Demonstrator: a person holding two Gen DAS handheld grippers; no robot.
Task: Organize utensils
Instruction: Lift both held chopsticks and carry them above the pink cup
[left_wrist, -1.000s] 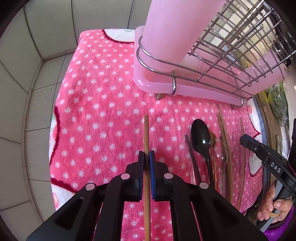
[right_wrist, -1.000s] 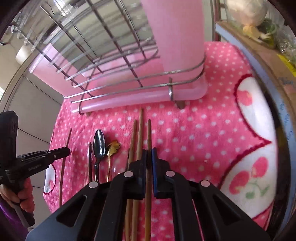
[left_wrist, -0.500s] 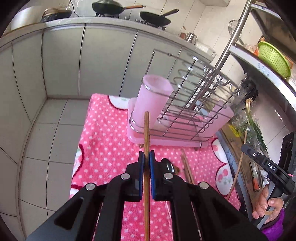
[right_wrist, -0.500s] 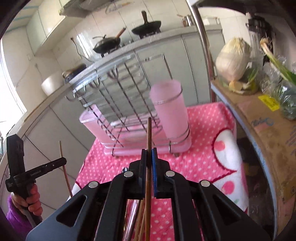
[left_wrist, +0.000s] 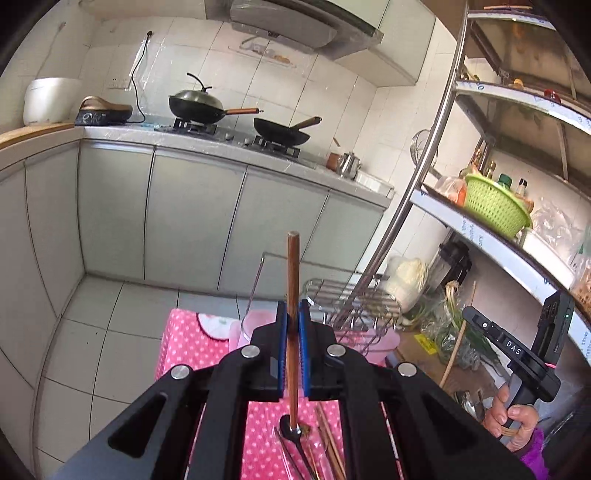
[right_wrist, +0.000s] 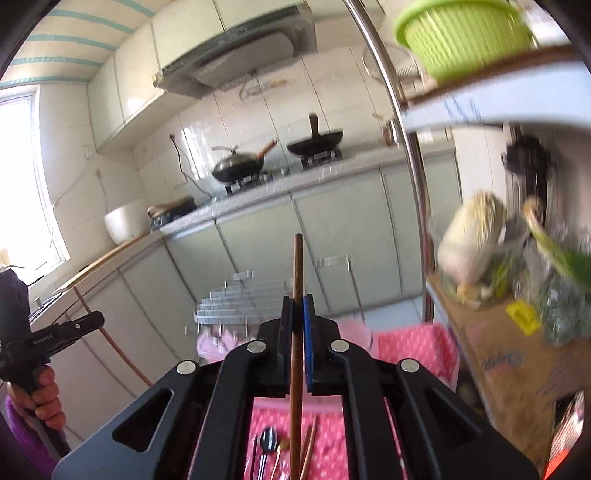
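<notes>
My left gripper (left_wrist: 291, 314) is shut on a brown wooden chopstick (left_wrist: 293, 273), held upright high above the pink dotted cloth (left_wrist: 184, 339). My right gripper (right_wrist: 297, 310) is shut on a second brown chopstick (right_wrist: 297, 266), also upright and raised. Each gripper shows in the other's view, the right gripper (left_wrist: 476, 317) and the left gripper (right_wrist: 92, 321), both holding a chopstick. Below lie a dark spoon (left_wrist: 291, 435) and loose chopsticks (left_wrist: 328, 432); the spoon (right_wrist: 267, 441) also shows in the right wrist view. The wire dish rack (left_wrist: 351, 299) with its pink cup (left_wrist: 255, 325) sits just beyond, partly hidden by the fingers.
A steel shelf post (left_wrist: 417, 199) rises on the right, with a shelf holding a green basket (left_wrist: 495, 206). A cabbage (right_wrist: 472, 232) and greens sit on a cardboard box (right_wrist: 509, 354). Grey cabinets and a stove with two woks (left_wrist: 207, 107) stand behind.
Both grippers have lifted their chopsticks off the cloth and tilted up. The view went from the cloth and rack to the kitchen counter and wall.
</notes>
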